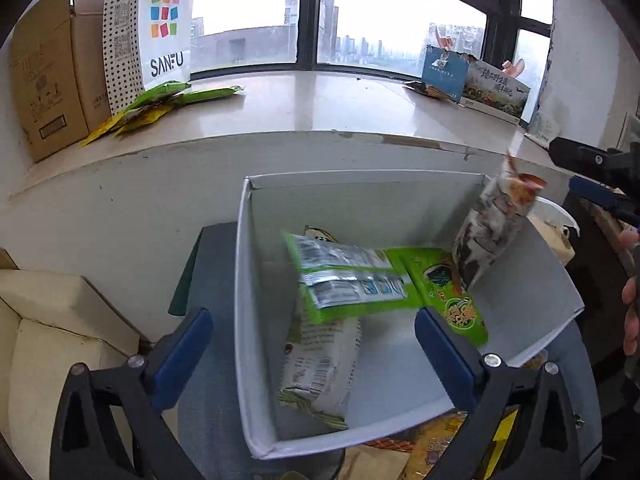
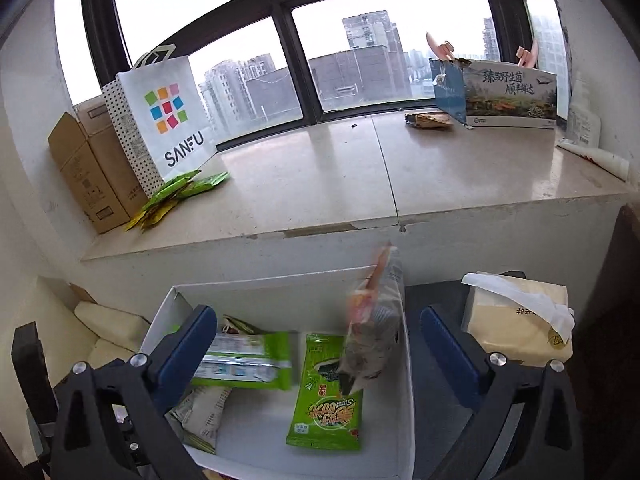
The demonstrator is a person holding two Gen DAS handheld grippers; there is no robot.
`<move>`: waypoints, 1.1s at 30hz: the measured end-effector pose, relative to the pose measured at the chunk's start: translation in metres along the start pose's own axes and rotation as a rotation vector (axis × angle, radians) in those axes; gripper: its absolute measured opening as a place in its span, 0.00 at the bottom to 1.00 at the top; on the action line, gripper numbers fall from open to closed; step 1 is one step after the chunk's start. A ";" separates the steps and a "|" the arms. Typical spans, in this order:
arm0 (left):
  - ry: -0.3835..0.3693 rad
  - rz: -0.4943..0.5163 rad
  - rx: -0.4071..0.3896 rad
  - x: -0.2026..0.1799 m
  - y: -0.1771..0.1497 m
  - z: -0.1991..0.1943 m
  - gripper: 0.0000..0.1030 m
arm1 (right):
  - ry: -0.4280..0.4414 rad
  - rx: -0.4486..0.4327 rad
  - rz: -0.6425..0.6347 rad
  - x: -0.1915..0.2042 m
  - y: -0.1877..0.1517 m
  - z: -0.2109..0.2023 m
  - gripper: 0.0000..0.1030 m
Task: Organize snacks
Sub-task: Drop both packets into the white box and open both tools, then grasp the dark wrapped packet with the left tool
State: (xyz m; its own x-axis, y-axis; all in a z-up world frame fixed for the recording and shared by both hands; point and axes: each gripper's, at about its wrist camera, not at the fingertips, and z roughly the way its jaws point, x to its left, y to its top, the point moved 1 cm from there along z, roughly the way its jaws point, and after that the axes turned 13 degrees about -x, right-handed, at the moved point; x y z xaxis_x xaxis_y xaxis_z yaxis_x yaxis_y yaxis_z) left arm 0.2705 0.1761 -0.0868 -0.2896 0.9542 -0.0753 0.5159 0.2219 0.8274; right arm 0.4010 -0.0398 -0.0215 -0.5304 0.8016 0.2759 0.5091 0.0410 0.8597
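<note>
A white open box [image 1: 256, 280] [image 2: 406, 360] holds several snack packets: a green packet with a silver back [image 1: 348, 280] [image 2: 244, 360], a green seaweed packet [image 1: 448, 292] [image 2: 330, 396] and a white packet [image 1: 320, 360] [image 2: 202, 412]. A grey and orange packet [image 1: 496, 220] [image 2: 374, 332] is blurred, in the air over the box's right side, touching neither gripper. My left gripper [image 1: 314, 344] is open and empty above the box. My right gripper [image 2: 318, 340] is open and empty above the box; it also shows at the right edge of the left wrist view [image 1: 600, 176].
A stone window ledge [image 2: 320, 168] behind the box carries cardboard boxes [image 2: 92, 168], a white SANFU bag [image 2: 164, 120], green and yellow packets [image 2: 176, 192] and a printed carton [image 2: 508, 96]. A tissue box [image 2: 520, 320] sits right of the box. More packets [image 1: 440, 444] lie under its near edge.
</note>
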 end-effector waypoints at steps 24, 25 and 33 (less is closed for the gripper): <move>-0.230 -0.042 -0.157 -0.013 -0.046 -0.179 1.00 | 0.205 -0.172 -0.171 0.036 -0.086 -0.203 1.00; -0.241 -0.044 -0.154 -0.013 -0.052 -0.185 1.00 | 0.205 -0.169 -0.168 0.035 -0.094 -0.212 1.00; -0.254 -0.023 -0.073 -0.013 -0.118 -0.212 1.00 | 0.130 -0.151 -0.116 0.020 -0.150 -0.264 1.00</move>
State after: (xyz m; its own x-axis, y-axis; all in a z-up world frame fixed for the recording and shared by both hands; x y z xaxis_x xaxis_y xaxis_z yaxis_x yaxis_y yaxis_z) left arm 0.0429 0.0953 -0.0653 -0.0846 0.9709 -0.2241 0.4488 0.2379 0.8614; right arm 0.1353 -0.1868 -0.0314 -0.6673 0.7129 0.2157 0.3375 0.0313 0.9408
